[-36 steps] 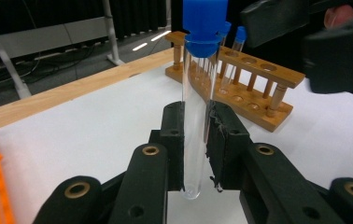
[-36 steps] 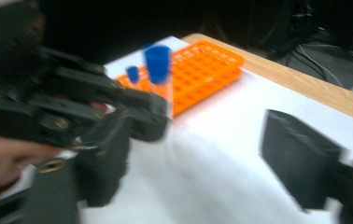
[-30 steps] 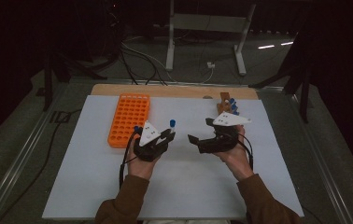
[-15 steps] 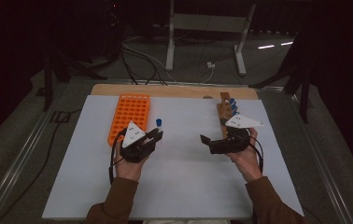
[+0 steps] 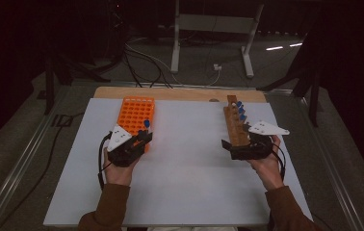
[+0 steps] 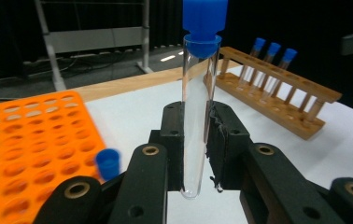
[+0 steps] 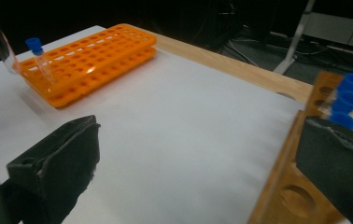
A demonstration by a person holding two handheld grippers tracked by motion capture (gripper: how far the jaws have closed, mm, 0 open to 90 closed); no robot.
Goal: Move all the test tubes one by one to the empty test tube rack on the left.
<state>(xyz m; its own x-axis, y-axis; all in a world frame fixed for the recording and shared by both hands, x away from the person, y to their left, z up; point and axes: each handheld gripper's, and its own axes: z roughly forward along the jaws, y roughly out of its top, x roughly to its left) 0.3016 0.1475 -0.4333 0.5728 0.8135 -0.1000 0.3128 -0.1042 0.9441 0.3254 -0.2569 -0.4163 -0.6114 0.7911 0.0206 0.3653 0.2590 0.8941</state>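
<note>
My left gripper (image 6: pixel 198 158) is shut on a clear test tube (image 6: pixel 198 107) with a blue cap, held upright; from above it (image 5: pixel 141 139) sits at the near right corner of the orange rack (image 5: pixel 136 113). One capped tube (image 6: pixel 108 162) stands in that rack (image 6: pixel 25 135). My right gripper (image 7: pixel 202 154) is open, its jaws just opened wider, nothing between them. It (image 5: pixel 228 147) rests at the near end of the wooden rack (image 5: pixel 235 122), which holds three blue-capped tubes (image 7: pixel 347 100).
Both racks stand on a white board (image 5: pixel 189 163) on the table, with a wooden strip (image 5: pixel 180 94) along its far edge. Between the two racks the board is bare. Metal stand legs and cables lie on the dark floor beyond.
The hands have moved apart. The left went left with the tube to the orange rack's corner. The right went right to the near end of the wooden rack.
</note>
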